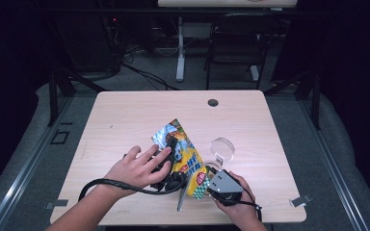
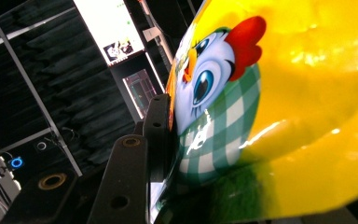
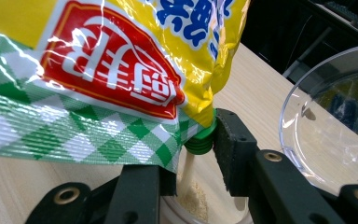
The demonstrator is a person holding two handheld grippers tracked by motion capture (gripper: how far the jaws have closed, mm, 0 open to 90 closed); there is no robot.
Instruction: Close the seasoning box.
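Seasoning pours at lower centre of the high view: we hold a yellow pouch [image 1: 185, 156] tilted, left gripper [image 1: 169, 159] clamped on its upper body and right gripper [image 3: 193, 154] closed about its green spout [image 3: 199, 140], above a clear cup [image 3: 200, 205]. Powder could miss the cup if our 2 grips slip on the glossy film; a clear lid [image 1: 222, 147] lies just beside.

The seasoning pouch [image 3: 98, 70] is glossy printed plastic film with a green ribbed plastic spout [image 3: 200, 140], the jar lid [image 1: 222, 147] at its three o'clock clear smooth plastic, the table [image 1: 125, 115] matt pale wood-grain.
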